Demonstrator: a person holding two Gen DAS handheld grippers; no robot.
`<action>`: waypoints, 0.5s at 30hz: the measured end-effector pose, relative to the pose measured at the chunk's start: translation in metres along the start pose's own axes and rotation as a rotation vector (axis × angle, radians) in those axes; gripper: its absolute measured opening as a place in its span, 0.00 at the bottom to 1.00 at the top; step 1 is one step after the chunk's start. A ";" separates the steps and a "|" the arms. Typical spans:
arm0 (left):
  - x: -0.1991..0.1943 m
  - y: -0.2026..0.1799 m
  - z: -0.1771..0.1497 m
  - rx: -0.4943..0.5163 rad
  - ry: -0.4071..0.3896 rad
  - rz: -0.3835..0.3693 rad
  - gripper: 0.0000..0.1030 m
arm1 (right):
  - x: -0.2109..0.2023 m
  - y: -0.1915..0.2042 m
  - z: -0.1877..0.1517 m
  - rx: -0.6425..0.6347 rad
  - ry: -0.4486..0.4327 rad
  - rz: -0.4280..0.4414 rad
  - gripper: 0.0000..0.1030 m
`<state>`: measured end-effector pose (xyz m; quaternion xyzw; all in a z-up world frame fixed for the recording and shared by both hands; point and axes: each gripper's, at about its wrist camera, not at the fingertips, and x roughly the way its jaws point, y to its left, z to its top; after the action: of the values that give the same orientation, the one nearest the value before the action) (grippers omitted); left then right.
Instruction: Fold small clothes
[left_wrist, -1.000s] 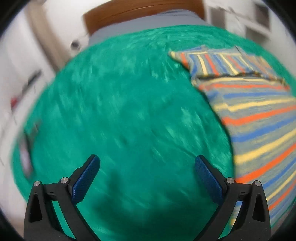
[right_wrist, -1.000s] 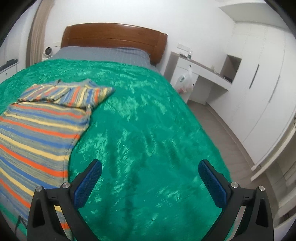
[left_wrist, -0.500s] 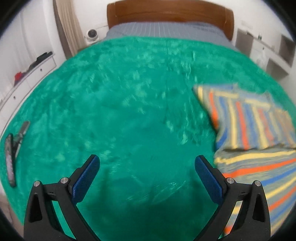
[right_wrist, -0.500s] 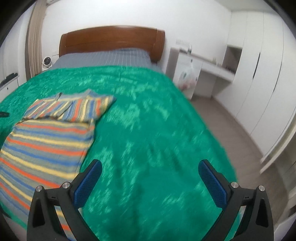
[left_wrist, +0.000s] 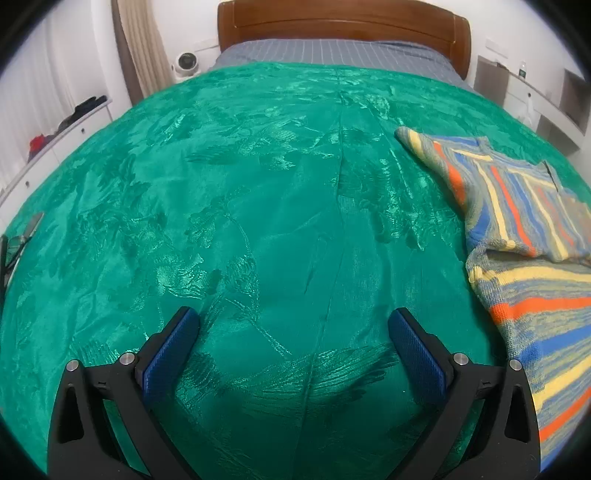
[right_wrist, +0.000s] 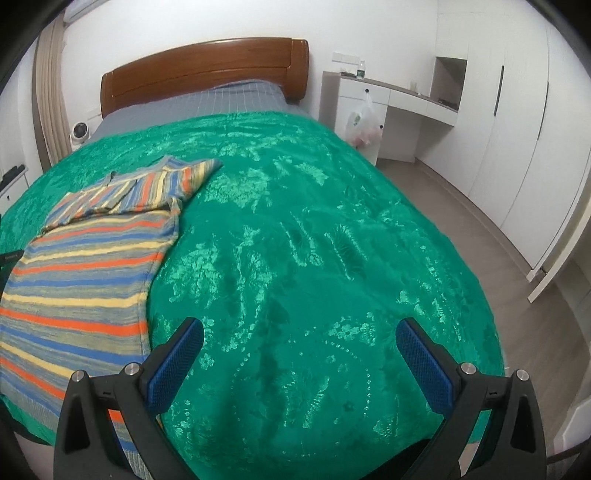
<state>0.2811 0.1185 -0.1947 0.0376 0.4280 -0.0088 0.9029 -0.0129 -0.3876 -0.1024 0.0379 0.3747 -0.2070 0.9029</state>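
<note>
Now that both grippers have pulled back and steadied, the left gripper (left_wrist: 293, 328) and right gripper (right_wrist: 299, 338) hover with fingers spread and empty; the striped top (right_wrist: 85, 266) lies between them on the bed (right_wrist: 295, 240), seemingly sleeve-folded.

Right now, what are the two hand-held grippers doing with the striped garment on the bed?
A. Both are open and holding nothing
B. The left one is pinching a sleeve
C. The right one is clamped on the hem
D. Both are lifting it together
A: the left hand-held gripper and right hand-held gripper both stand open over the green bedspread, with the striped garment lying apart from them.
</note>
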 end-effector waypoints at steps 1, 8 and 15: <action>0.000 0.000 0.000 -0.001 0.000 -0.001 1.00 | 0.000 0.002 0.000 -0.005 -0.002 0.000 0.99; 0.000 -0.002 0.001 0.000 0.000 -0.001 1.00 | 0.003 0.011 0.000 -0.026 0.001 0.004 0.99; 0.001 -0.002 0.001 -0.003 0.001 -0.005 1.00 | -0.007 0.001 -0.003 0.001 -0.020 0.006 0.99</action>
<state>0.2824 0.1163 -0.1951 0.0350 0.4286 -0.0104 0.9028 -0.0191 -0.3834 -0.1001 0.0375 0.3654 -0.2050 0.9072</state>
